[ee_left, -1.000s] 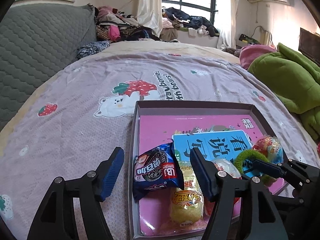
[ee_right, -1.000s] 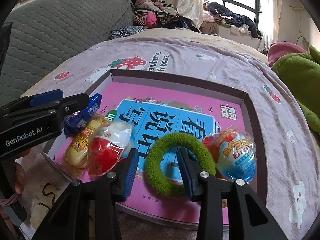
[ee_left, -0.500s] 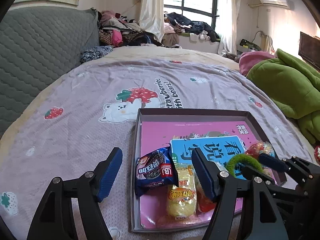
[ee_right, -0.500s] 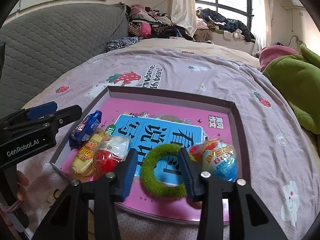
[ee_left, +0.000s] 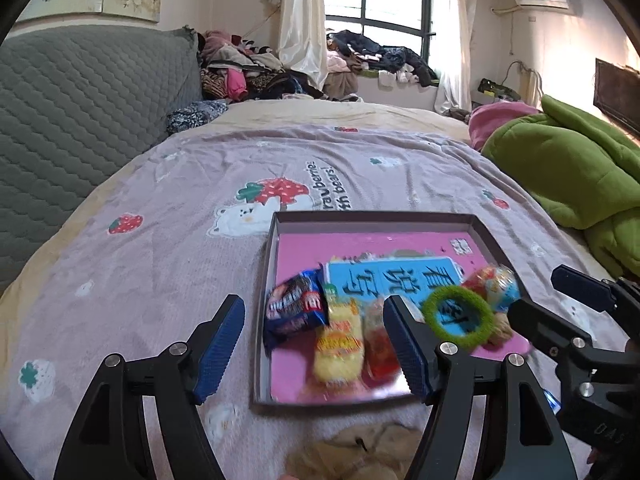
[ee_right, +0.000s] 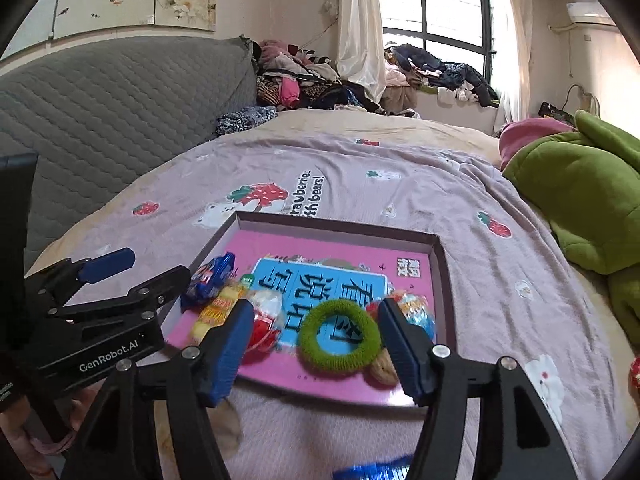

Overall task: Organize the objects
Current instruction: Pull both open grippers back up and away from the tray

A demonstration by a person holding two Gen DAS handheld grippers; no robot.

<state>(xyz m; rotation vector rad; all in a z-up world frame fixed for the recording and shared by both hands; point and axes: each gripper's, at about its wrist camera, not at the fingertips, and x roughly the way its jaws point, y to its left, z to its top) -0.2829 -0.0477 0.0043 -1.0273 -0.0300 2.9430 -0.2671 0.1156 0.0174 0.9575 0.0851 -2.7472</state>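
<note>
Both wrist cameras look down along their fingers, sharing the tray [ee_left: 276, 240] nearby.

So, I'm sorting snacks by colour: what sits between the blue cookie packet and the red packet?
A yellow snack packet, seen in the left wrist view, between the blue cookie packet and red packet.

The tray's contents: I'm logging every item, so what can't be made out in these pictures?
- Snack packs, left wrist view: motion blur smears the labels.
- Red packet, right wrist view: partly behind the right gripper finger.
- Tan item beside the green ring: mostly hidden, unidentifiable.
- Blue shiny thing: cut off by the bottom edge.
</note>
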